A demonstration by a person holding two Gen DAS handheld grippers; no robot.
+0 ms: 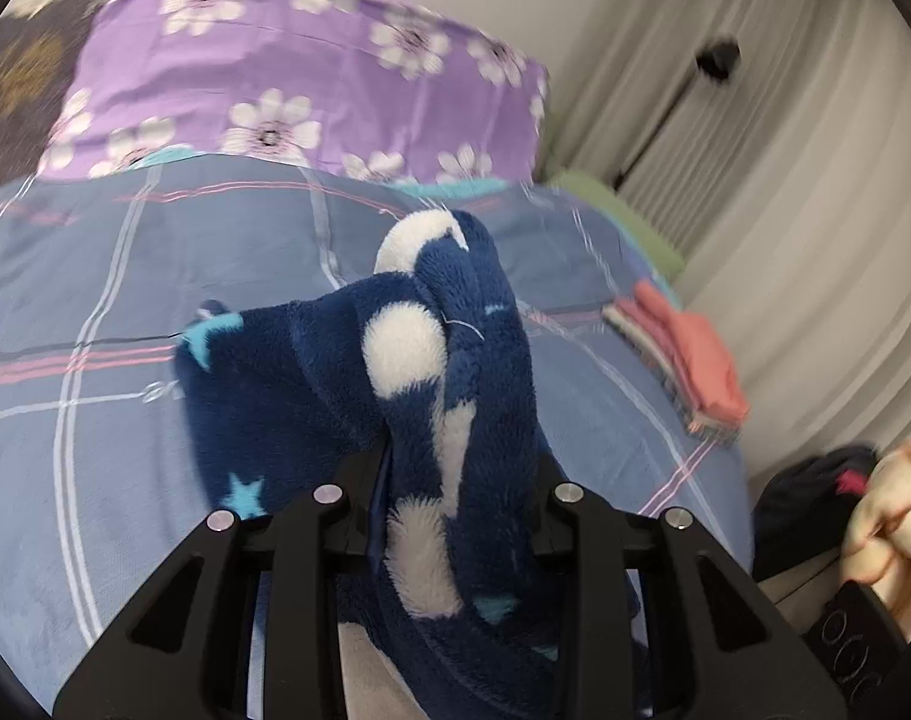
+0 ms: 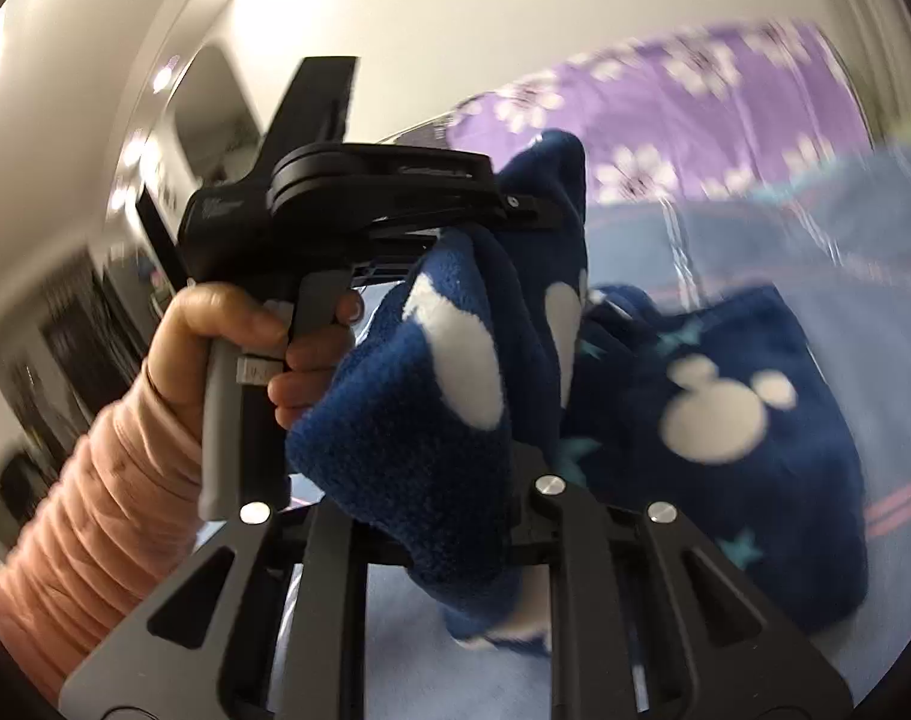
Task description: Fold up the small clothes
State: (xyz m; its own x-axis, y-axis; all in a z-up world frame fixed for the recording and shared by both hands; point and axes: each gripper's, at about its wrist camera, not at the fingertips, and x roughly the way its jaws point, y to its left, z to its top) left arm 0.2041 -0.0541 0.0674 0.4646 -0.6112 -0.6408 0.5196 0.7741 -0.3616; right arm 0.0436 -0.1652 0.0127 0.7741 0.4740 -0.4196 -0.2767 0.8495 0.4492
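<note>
**Navy fleece garment lifted between both grippers above the bed**

Left black two-finger gripper (image 1: 458,468): narrow, pads hidden in the pile, clamped on a thick bunched fold of the navy blue fleece garment with white mouse-head shapes and teal stars (image 1: 455,372). Fabric heaped up between and over the fingers, one side trailing down to the left onto the blue-grey checked bedsheet with pink and white lines (image 1: 95,360).

Right black two-finger gripper (image 2: 449,480): also narrow, gripping another fold of the same fleece, with a wad spilling over toward the lens. Rest of the garment sagging to the right of that view, lower edge apparently on the sheet, though too blurred to be sure.

Seen from the right wrist, left gripper side-on, held by a hand (image 2: 233,336) in a pink ribbed sleeve (image 2: 89,510), finger on the grey trigger.

Behind the sheet, purple pillow with white flowers (image 1: 311,78). Near the bed's right edge, well apart from the fleece, small stack of folded clothes topped by a coral piece (image 1: 683,360). Beyond the bed, pale grey curtain (image 1: 785,180). At the lower right of the left view, blurred part of a hand.
</note>
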